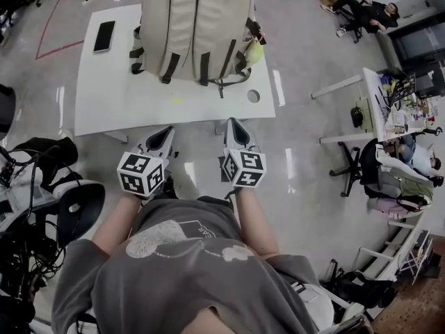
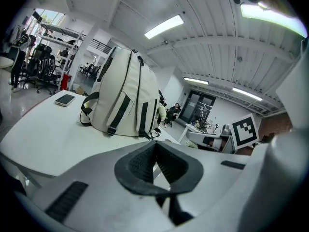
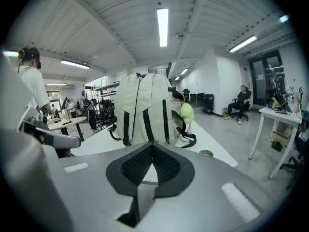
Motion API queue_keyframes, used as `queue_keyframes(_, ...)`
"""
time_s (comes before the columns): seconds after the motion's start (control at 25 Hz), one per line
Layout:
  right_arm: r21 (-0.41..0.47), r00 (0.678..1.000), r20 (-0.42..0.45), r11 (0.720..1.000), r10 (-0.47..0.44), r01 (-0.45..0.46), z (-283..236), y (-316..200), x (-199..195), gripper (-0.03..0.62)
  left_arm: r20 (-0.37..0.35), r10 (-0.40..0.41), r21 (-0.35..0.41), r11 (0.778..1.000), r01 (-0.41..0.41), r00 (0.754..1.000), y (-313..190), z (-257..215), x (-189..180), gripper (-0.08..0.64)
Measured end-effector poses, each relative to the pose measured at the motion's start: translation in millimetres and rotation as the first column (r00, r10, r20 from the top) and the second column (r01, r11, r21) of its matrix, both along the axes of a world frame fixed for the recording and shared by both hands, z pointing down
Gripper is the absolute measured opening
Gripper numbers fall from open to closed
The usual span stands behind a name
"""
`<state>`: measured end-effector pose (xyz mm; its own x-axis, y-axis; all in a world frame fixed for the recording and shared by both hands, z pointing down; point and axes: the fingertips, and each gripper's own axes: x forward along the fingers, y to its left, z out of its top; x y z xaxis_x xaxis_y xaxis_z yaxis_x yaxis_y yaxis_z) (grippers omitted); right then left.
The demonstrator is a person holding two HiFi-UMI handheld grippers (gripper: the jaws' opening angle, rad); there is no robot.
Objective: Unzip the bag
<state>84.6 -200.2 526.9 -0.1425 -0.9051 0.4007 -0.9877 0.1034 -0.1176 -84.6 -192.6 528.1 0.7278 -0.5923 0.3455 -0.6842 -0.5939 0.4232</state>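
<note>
Bag [image 1: 198, 26] stands at far edge of table [image 1: 104, 96]. Left hand-held gripper [image 1: 167, 133] and right hand-held gripper [image 1: 232, 125] off near edge, jaws together, empty.

At the top of the head view, the frame edge cuts off the far part of the bag [image 1: 198, 26]. Its zip pulls are too small to make out. A yellow-green thing [image 1: 254, 50] sits half hidden behind its right side. In the right gripper view, the right gripper [image 3: 152, 148] covers the near surface [image 3: 215, 140].
</note>
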Motion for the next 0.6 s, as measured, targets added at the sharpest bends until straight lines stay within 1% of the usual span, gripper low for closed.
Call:
queue_keyframes(0.16, 0.027, 0.999, 0.012, 0.999, -0.042, 0.042, -10, 8, 0, 0.0, 0.006, -0.034, 0.023, 0.999, 0.033, 0.999, 14, -10, 3, 0.006)
queue_keyframes(0.28, 0.032, 0.997, 0.015, 0.997, -0.077, 0.077, -14, 30, 6, -0.001, 0.015, -0.057, 0.023, 0.998, 0.057, 0.998, 36, -13, 13, 0.006)
queue_keyframes(0.6, 0.028, 0.992, 0.05, 0.993, -0.119, 0.118, -9, 115, 54, -0.002, 0.032, -0.102, 0.009, 0.995, 0.102, 0.994, 120, -9, 54, 0.006)
